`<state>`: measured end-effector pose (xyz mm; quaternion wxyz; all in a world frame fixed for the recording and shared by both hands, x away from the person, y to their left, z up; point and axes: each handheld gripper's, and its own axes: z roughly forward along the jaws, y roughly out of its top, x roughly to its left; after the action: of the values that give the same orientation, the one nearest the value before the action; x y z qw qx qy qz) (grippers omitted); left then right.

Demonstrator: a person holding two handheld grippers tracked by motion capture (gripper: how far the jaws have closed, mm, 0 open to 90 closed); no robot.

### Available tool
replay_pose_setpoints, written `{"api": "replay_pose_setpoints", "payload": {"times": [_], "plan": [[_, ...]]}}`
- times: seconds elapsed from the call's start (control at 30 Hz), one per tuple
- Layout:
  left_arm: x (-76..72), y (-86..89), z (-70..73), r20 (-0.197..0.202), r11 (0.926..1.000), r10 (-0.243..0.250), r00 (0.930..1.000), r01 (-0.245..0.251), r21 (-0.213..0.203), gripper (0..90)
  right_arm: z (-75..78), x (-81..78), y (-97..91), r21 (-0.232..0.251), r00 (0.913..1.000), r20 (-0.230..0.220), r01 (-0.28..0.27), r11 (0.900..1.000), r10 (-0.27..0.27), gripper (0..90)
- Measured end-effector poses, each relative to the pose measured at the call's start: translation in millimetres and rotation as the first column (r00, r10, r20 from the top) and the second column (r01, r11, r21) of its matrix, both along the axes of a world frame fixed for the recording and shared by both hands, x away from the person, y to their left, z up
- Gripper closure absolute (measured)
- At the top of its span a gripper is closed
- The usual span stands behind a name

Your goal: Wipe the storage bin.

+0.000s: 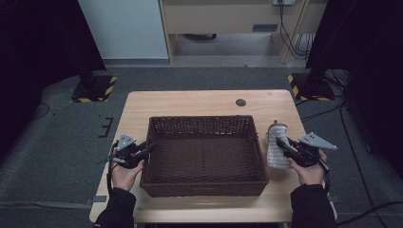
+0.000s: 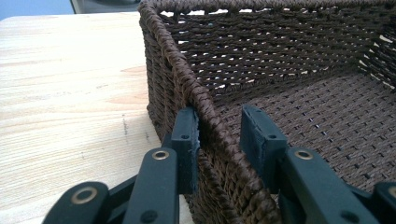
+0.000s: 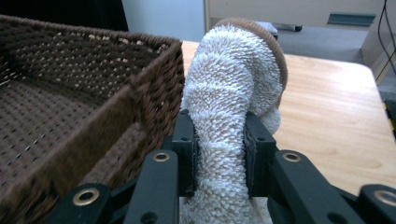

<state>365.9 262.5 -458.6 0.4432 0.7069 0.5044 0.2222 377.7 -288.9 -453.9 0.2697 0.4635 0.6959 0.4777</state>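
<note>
High view: the left gripper pinches the brown basket's left rim. At the right, the right gripper clamps a fluffy white sock, just beside the basket's right wall.

Basket: dark brown woven cord, looking coarse and matt. Sock: pale looped terry cloth, showing fuzzy, with a brown ribbed cuff. Table: light wood, appearing smooth and matt. Gripper pads: black plastic, showing dull, with brass-coloured rivets.
</note>
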Motion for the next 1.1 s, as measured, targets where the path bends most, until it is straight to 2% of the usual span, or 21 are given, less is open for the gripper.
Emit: {"api": "replay_pose_setpoints", "payload": {"times": [0.23, 0.43, 0.63, 0.73, 0.83, 0.9, 1.03, 1.1], "plan": [[0.2, -3.1, -0.3, 0.005, 0.9998, -0.001, 1.0000, 0.000, 0.018, 66.4, 5.8, 20.7, 0.8, -0.003, 0.9997, 0.023, 0.004, 1.0000, -0.004, 72.1], [0.7, -3.3, -0.3, 0.003, 0.9998, -0.001, 1.0000, 0.001, 0.021, 66.2, 4.5, 40.6, 16.9, -0.010, 0.9987, 0.025, -0.045, 0.9989, 0.045, 72.4], [0.8, -3.4, -0.4, 0.005, 0.9997, -0.002, 1.0000, 0.002, 0.023, 66.0, -2.5, 57.9, 37.4, -0.041, 0.9948, 0.020, -0.099, 0.9942, 0.100, 73.0], [0.9, -3.2, -0.4, 0.004, 0.9997, -0.003, 1.0000, 0.003, 0.023, 65.8, -13.6, 62.8, 43.3, -0.067, 0.9928, -0.011, -0.120, 0.9906, 0.119, 73.4], [0.9, -3.1, -0.5, 0.004, 0.9998, -0.004, 1.0000, 0.004, 0.022, 65.6, -27.0, 65.7, 44.7, -0.065, 0.9902, -0.066, -0.127, 0.9898, 0.123, 73.5], [0.9, -3.1, -0.5, 0.003, 0.9998, -0.003, 1.0000, 0.003, 0.021, 65.5, -36.1, 68.1, 47.0, -0.091, 0.9855, -0.112, -0.138, 0.9863, 0.127, 73.5], [0.8, -2.8, -0.7, 0.003, 0.9998, -0.003, 1.0000, 0.003, 0.018, 65.2, -50.6, 71.0, 49.1, -0.068, 0.9777, -0.170, -0.137, 0.9883, 0.123, 73.5], [0.8, -2.7, -0.9, 0.002, 0.9999, -0.003, 1.0000, 0.003, 0.016, 65.1, -47.4, 70.7, 48.7, -0.059, 0.9788, -0.163, -0.135, 0.9891, 0.124, 73.6]]}}
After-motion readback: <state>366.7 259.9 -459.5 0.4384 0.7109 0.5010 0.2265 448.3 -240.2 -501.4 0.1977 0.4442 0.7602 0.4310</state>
